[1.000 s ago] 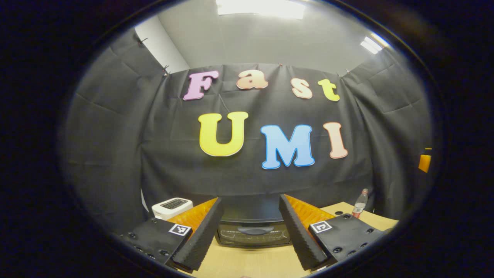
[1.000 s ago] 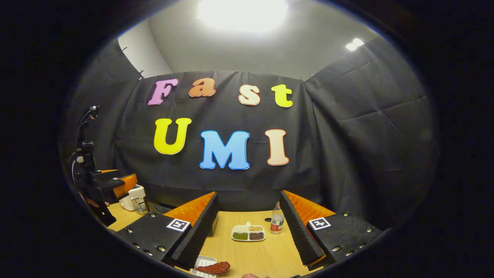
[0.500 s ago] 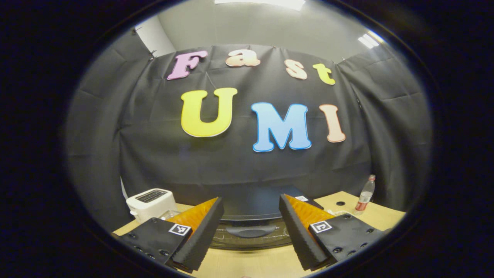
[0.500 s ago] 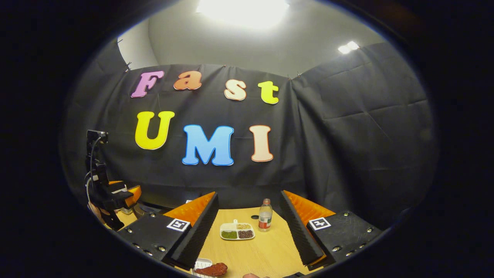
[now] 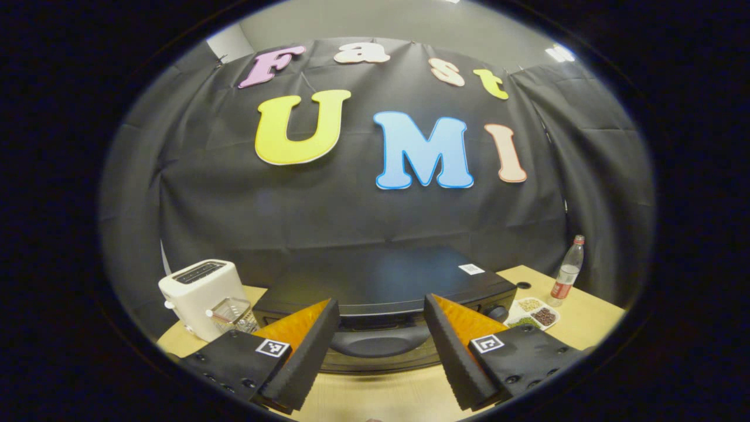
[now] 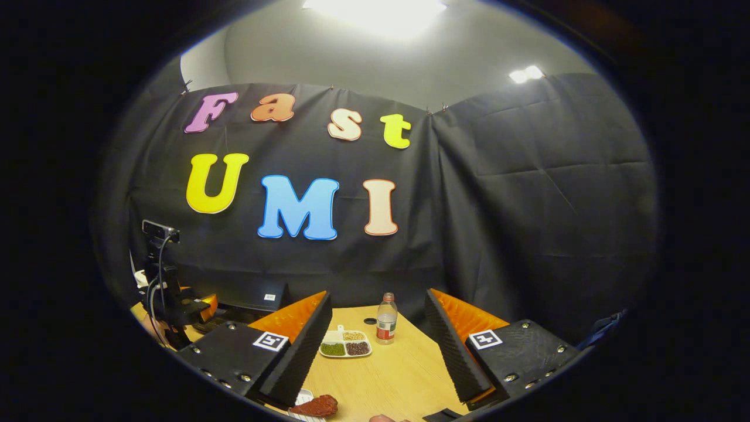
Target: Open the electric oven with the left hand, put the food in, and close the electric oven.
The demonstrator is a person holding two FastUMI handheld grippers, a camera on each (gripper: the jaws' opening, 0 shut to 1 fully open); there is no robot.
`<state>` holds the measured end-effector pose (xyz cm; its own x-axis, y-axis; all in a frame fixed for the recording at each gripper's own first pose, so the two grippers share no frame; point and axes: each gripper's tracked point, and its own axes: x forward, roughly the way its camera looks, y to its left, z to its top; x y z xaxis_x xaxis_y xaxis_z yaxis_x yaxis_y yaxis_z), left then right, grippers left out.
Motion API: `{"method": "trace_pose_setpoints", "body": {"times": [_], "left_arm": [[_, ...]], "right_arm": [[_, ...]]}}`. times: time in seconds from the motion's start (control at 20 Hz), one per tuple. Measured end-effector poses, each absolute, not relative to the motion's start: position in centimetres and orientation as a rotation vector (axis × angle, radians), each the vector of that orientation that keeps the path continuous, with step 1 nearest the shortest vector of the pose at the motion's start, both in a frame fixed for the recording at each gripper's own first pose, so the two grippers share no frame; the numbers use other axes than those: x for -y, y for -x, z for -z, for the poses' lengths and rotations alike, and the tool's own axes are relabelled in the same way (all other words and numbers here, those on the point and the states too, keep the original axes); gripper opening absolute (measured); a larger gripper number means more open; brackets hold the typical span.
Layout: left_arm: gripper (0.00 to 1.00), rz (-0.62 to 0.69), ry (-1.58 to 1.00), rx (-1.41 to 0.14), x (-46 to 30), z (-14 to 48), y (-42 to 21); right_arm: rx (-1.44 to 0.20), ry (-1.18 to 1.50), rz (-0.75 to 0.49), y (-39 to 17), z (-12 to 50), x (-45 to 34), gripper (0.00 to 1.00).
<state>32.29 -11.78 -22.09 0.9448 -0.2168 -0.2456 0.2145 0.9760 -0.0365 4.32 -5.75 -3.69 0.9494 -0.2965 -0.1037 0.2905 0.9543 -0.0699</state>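
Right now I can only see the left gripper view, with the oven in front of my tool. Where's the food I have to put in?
Observer: In the right gripper view, a reddish piece of food lies on a small white dish on the table, at the near edge, by the right tool.
Operator: Is that tool holding it?
Observer: No. The right tool is open, and nothing is between its fingers.
Operator: Can you see my tool from there?
Observer: Yes. The left tool shows at the left of that view, next to the oven.
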Motion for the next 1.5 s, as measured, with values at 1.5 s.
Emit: {"method": "trace_pose_setpoints", "body": {"times": [1.5], "left_arm": [[1.0, 0.156, -0.055, -0.306, 11.7, 27.9, -24.9]], "right_arm": [[-0.144, 0.043, 0.187, -3.4, 4.2, 5.5, 0.96]]}}
